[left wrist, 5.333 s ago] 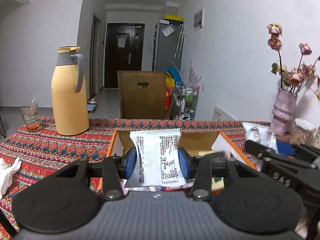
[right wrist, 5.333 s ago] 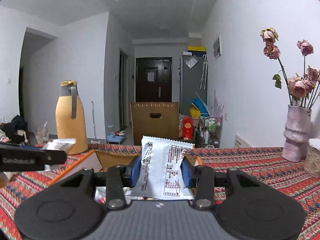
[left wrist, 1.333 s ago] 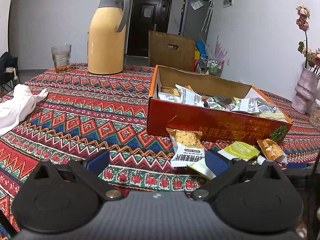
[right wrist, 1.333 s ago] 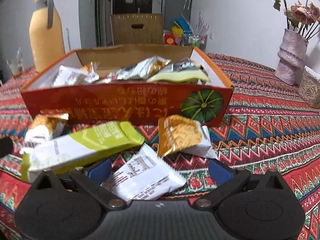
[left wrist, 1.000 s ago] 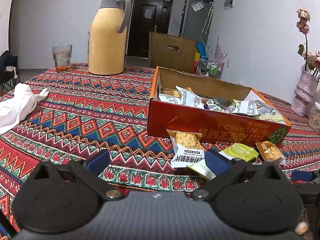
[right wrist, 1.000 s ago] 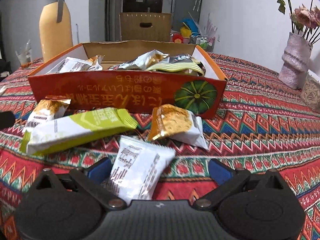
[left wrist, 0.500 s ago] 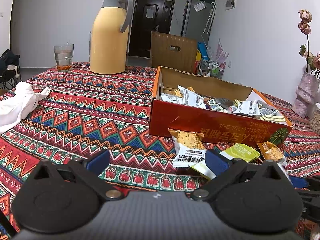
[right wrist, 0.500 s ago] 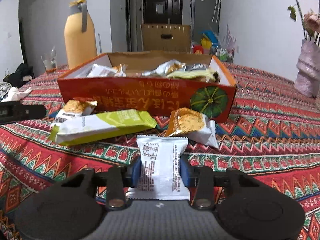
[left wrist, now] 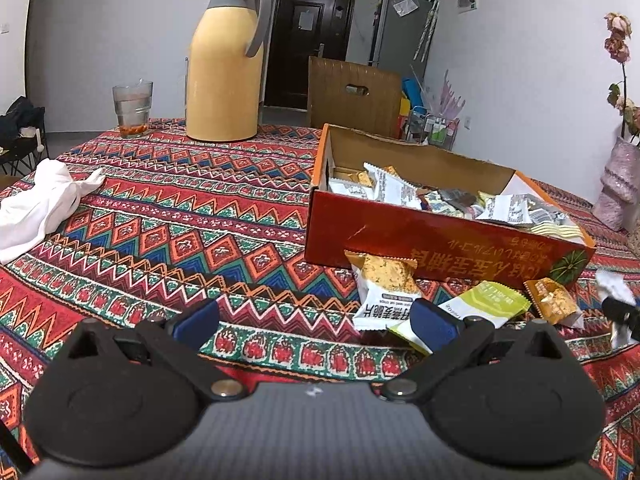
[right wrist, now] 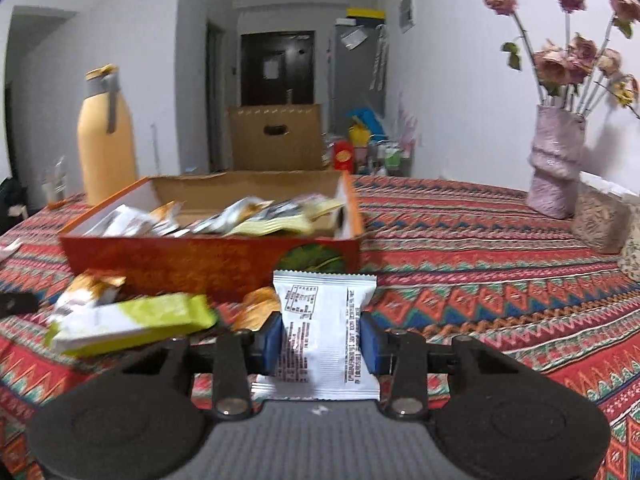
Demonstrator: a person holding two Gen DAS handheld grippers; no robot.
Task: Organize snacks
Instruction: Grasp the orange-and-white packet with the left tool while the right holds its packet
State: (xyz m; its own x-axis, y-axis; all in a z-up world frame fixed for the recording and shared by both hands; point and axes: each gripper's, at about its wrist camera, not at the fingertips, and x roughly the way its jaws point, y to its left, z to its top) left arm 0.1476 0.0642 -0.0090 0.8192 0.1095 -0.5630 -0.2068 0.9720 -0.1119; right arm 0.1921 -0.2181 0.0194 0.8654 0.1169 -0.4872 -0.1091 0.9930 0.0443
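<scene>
Both wrist views low, near tablecloth (left wrist: 168, 216), facing shared snack box (right wrist: 208, 256)

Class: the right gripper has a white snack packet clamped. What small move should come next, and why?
Probably carry the white packet forward and up over the orange box's front wall. The right gripper already pinches it, and the box behind holds the other snacks.
</scene>
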